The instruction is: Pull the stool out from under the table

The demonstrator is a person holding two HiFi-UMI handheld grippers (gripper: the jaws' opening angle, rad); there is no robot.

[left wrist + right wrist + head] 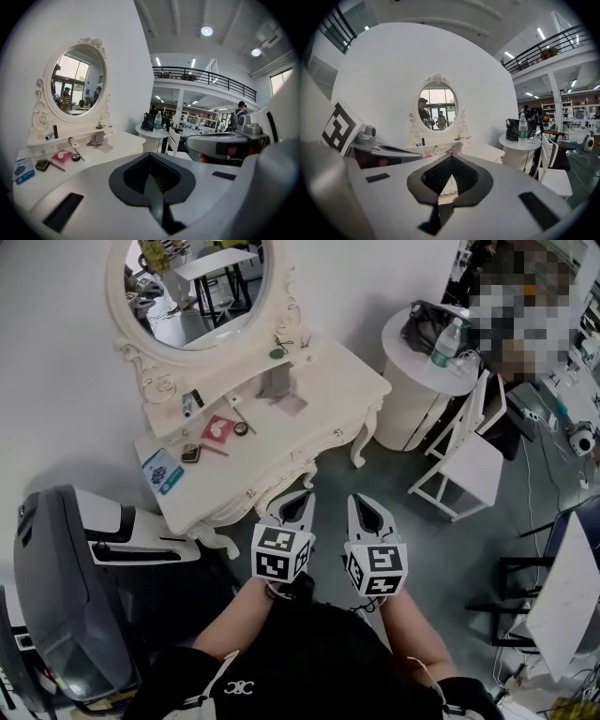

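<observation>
White plastic on both: my left gripper (302, 498) and right gripper (364, 502) hang side by side, each with its jaws pressed together and nothing between them. They sit just off the front edge of the dressing table (328, 395), noses aimed at the dark knee space below it. I can't pick out the stool in any view. My guess is that it's tucked in the shadow under that front edge, hidden by the tabletop and my own grippers. So I read this as the approach, with nothing gripped yet. Next I need to drop lower, let the jaws part, find a seat edge or a leg to close on, then draw straight back toward me. Off the table's right corner a white chair (466, 463) stands beside a round side table (424, 381). That's not my target, so I'll keep clear of it.
</observation>
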